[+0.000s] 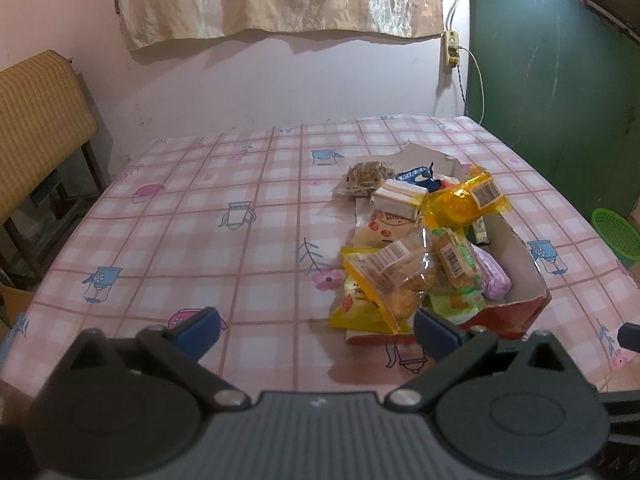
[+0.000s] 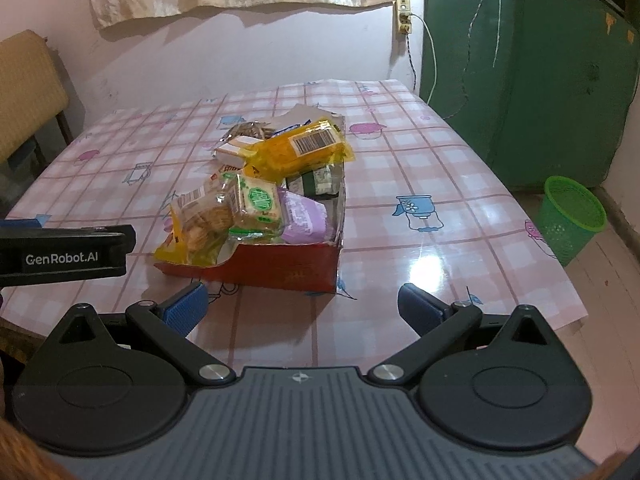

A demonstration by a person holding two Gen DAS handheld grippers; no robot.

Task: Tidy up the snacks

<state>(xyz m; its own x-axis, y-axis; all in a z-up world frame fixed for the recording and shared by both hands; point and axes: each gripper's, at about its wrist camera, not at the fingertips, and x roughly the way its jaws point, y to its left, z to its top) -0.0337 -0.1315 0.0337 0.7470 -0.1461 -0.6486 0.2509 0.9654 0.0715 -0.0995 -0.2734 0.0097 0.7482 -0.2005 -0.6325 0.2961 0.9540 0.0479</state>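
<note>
A torn red cardboard box sits on the table, heaped with wrapped snacks. On top lie a yellow packet with a barcode, a clear bag of biscuits, a green-labelled pack, a purple pack and a white box. My left gripper is open and empty, just short of the box's near left corner. My right gripper is open and empty in front of the box. The left gripper's body shows at the left edge.
The table wears a pink checked oilcloth. A wooden chair stands at the left, against a pink wall. A green plastic basket stands on the floor at the right, before a green door.
</note>
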